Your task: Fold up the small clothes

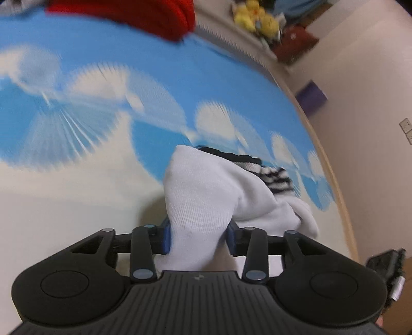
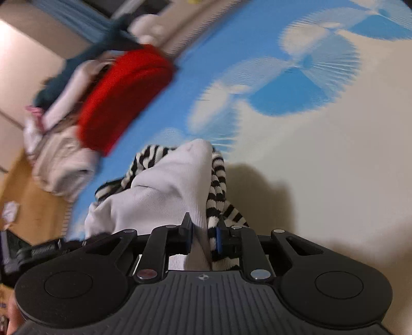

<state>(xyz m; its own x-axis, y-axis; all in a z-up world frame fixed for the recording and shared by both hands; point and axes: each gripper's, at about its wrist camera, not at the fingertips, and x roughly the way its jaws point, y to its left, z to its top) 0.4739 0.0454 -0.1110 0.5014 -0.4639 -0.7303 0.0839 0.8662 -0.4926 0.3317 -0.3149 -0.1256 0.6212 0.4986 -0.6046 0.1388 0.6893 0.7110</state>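
White ribbed knit of a sock (image 1: 203, 195) is clamped by the left gripper (image 1: 199, 238), while its other end and a black-and-white striped sock (image 2: 219, 180) are pinched by the right gripper (image 2: 203, 238) above a blue cloud-patterned cloth (image 1: 103, 77).

**A room in a home, laundry piled on a table**

The work surface is a table with a pale wooden rim (image 1: 332, 165), covered by a sky-blue cloth printed with white clouds (image 1: 108, 85). A heap of household clothes (image 2: 77, 108) lies at its edge, topped by a red knitted piece (image 2: 123, 98). Yellow plush toys (image 1: 257, 18) sit on a ledge by cream walls, and a wall socket (image 1: 406, 128) shows on the right. The floor is wood-coloured (image 2: 33, 206).
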